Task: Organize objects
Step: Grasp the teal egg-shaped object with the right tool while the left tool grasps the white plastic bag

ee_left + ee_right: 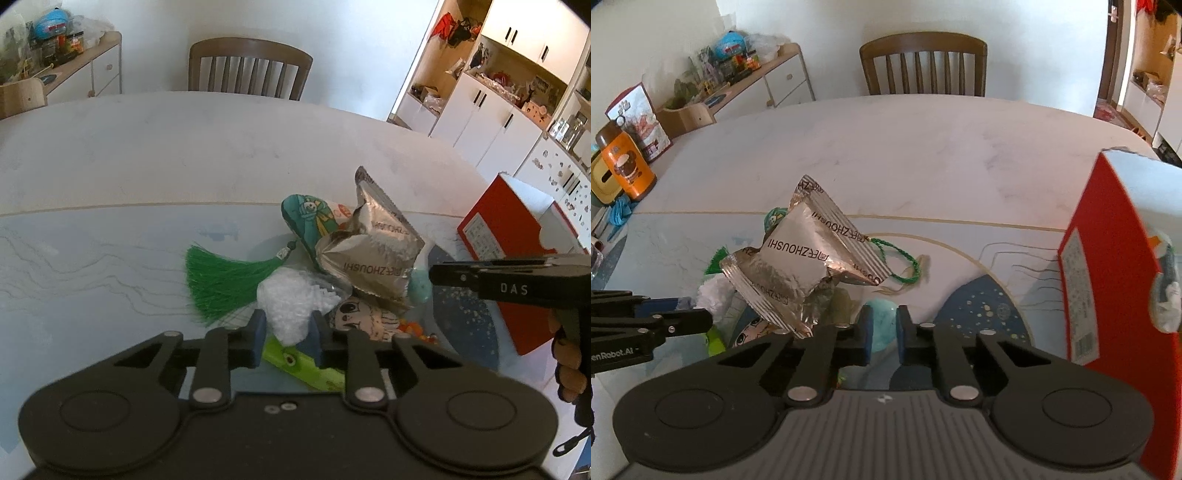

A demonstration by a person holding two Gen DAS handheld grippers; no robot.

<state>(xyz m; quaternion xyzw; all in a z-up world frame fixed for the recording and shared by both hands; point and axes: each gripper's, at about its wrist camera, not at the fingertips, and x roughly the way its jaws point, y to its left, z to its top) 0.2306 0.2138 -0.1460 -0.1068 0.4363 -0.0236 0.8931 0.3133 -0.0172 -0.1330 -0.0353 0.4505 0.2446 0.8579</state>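
A pile of small objects lies on the table mat point(92, 266). My left gripper point(287, 332) is shut on a white crinkly plastic packet point(291, 299) at the near edge of the pile. Two silver foil snack packets point(373, 251) point(798, 258) top the pile. A green tassel point(221, 280) lies to the left, with a teal cartoon pouch point(310, 221) behind it. A cartoon-face card point(362, 317) and a lime green item point(306, 365) lie beneath. My right gripper point(884, 332) is shut on a teal fuzzy ball point(882, 314) and reaches in from the right point(436, 275).
A red box point(1115, 295) point(506, 236) stands open at the right of the pile. A wooden chair point(247, 70) is at the table's far side. An orange bottle point(626, 166) stands at the left edge, and a green cord point(905, 262) lies on the mat.
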